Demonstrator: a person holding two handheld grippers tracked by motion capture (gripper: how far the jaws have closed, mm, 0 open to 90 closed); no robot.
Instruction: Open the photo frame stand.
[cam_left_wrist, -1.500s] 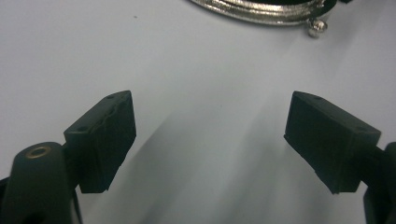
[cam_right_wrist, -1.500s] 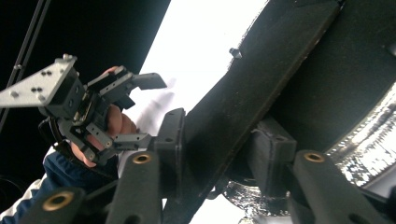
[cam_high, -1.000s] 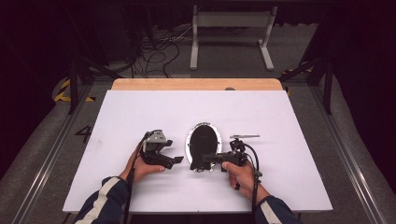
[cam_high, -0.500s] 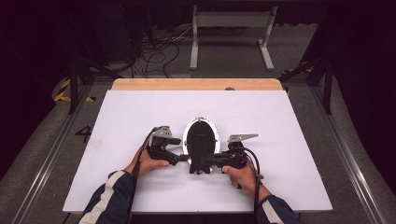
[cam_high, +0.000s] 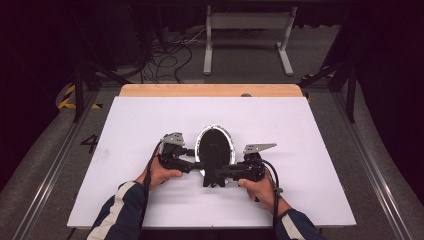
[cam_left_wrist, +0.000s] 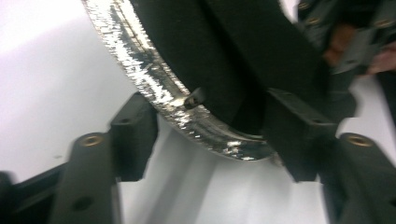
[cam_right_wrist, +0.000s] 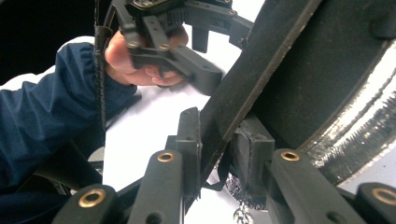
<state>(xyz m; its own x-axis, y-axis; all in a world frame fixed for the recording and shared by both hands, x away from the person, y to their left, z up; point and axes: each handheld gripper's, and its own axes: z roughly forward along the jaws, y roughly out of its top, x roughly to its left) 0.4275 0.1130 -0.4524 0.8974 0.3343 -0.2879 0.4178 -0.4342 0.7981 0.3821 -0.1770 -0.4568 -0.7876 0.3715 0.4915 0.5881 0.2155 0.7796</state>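
Black oval object with a glittering silver rim, lying on the white worktop at centre frame of the high view, long axis running up and down the picture. Black strap or stand piece crossing its dark face, reaching to the lower end.

Left tongs coming in from the left, at the oval's lower left rim. Jaws just been closing; in the left gripper view, silver rim between them, right pad against the black part, left pad standing clear of the rim with white worktop visible in the gap. Not clamped.

Right tongs coming in from the right, at the oval's bottom end. In the right gripper view, jaws narrow, pads pressing from both sides on the black strap. Jaws also just been easing closer. Left hand in a dark blue sleeve at upper left of that view.

Large figure "4" marked on the floor at left of the worktop. No brand or label readable on the oval.
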